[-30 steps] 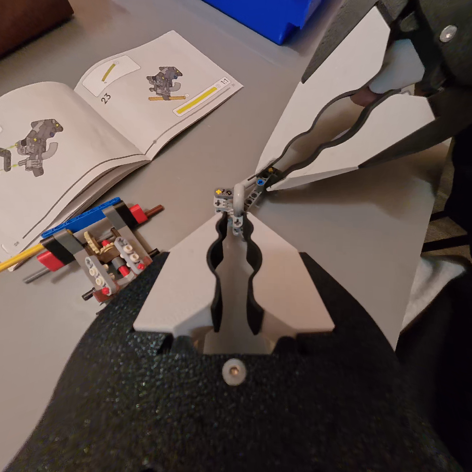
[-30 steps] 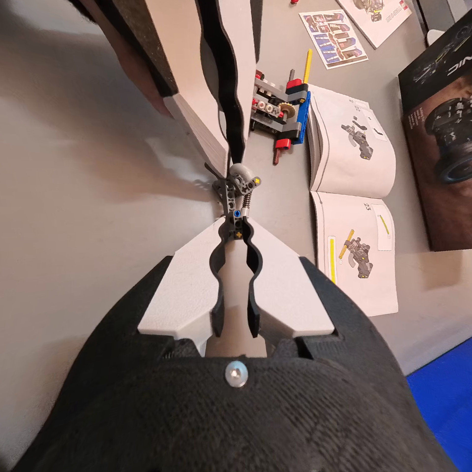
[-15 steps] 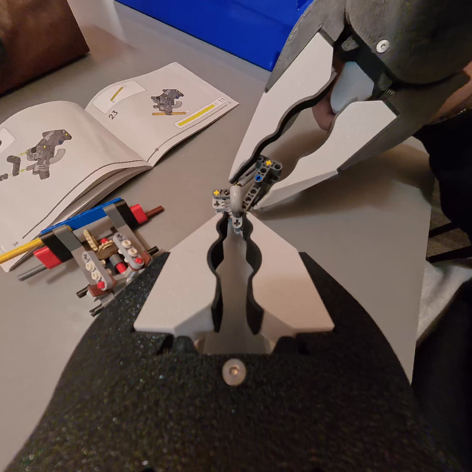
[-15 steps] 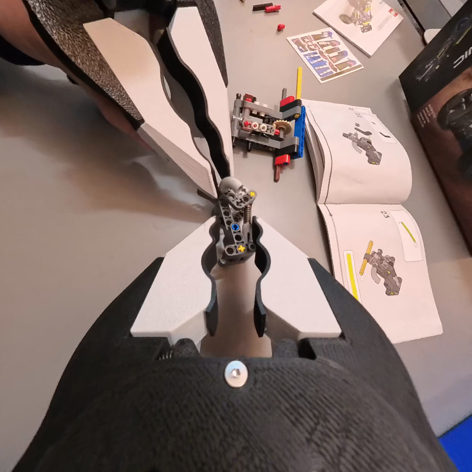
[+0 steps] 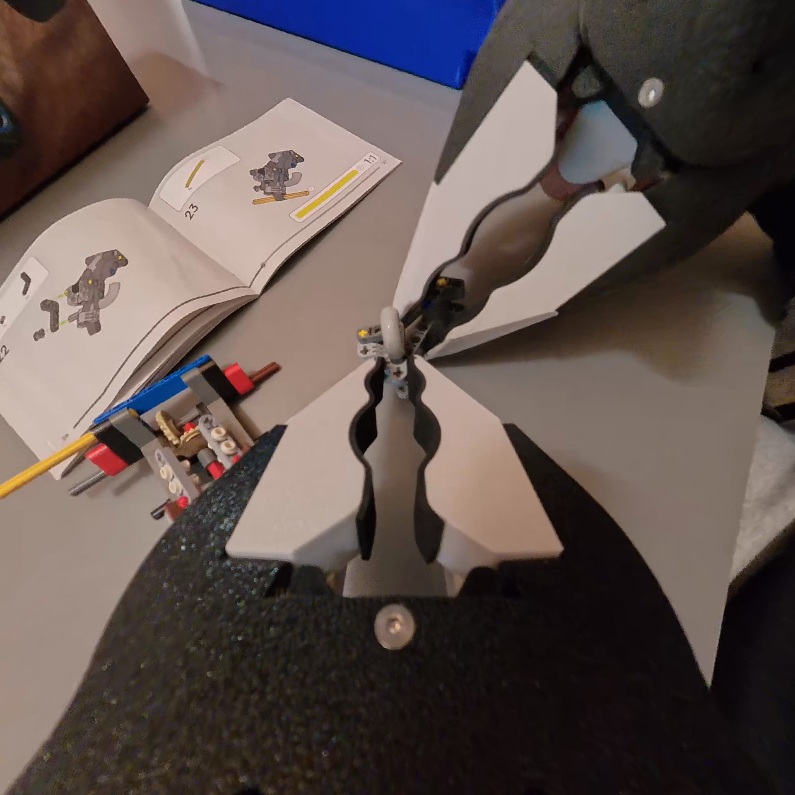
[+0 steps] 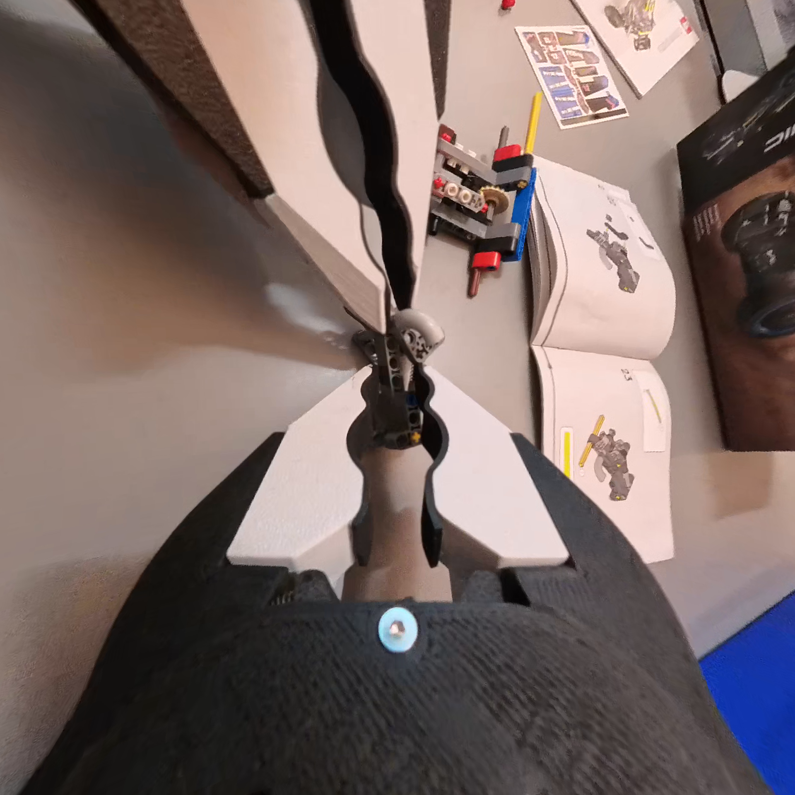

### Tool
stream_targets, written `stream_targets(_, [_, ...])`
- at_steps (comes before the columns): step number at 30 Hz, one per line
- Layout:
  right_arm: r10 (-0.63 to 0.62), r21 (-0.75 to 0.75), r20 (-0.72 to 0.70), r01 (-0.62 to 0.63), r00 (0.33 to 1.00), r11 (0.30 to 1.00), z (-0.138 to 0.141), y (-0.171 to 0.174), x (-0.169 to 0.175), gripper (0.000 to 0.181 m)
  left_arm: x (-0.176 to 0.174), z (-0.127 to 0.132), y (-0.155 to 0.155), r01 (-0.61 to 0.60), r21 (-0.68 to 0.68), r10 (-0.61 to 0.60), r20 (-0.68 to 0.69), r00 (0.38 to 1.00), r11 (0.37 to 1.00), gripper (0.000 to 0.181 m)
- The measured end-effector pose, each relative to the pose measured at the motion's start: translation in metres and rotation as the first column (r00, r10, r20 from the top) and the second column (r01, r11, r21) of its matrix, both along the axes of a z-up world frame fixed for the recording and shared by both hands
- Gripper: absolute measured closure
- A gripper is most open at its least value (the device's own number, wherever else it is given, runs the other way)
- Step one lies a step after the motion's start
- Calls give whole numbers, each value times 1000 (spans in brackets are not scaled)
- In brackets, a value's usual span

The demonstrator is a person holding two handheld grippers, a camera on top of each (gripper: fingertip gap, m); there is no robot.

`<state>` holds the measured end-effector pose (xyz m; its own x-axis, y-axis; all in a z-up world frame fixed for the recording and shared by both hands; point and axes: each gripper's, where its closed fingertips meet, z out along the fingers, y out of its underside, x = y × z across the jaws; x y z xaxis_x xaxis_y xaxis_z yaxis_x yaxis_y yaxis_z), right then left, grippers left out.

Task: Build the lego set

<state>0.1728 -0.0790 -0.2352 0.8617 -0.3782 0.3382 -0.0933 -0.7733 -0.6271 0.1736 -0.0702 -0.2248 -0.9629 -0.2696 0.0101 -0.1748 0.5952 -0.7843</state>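
Both grippers clamped one small grey lego assembly (image 5: 389, 344) above the table (image 5: 559, 430). The left gripper (image 5: 395, 371) pinched its light end; the right gripper (image 6: 398, 378) squeezed the dark end.

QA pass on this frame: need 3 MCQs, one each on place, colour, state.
1. Where does the larger grey, blue and red lego frame lie?
A. beside the open white instruction booklet
B. inside the blue bin
C. on the dark box

2. What colour is the long thin axle sticking out of that frame?
A. green
B. yellow
C. white

3. How is the small grey lego sub-assembly held?
A. lying loose on the grey table
B. by the left gripper alone
C. gripped by both the left gripper and the right gripper

Key: 1 A, its blue beam sits at the booklet's edge. 2 B, plainly yellow in both views. 3 C, each gripper's tips close on one end.
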Motion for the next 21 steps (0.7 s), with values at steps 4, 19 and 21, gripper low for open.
stream_targets(4, [16, 6, 13, -16, 1000, 1000, 1, 3, -1, 166, -1, 1, 2, 8, -46, -9, -40, 999, 999, 173])
stream_targets(19, [77, -58, 341, -61, 937, 996, 21, 8, -9, 165, -1, 1, -1, -35, -88, 34, -19, 999, 996, 174])
stream_targets(21, [72, -123, 428, -21, 901, 992, 19, 4, -12, 161, -1, 1, -1, -37, -89, 35, -23, 999, 995, 173])
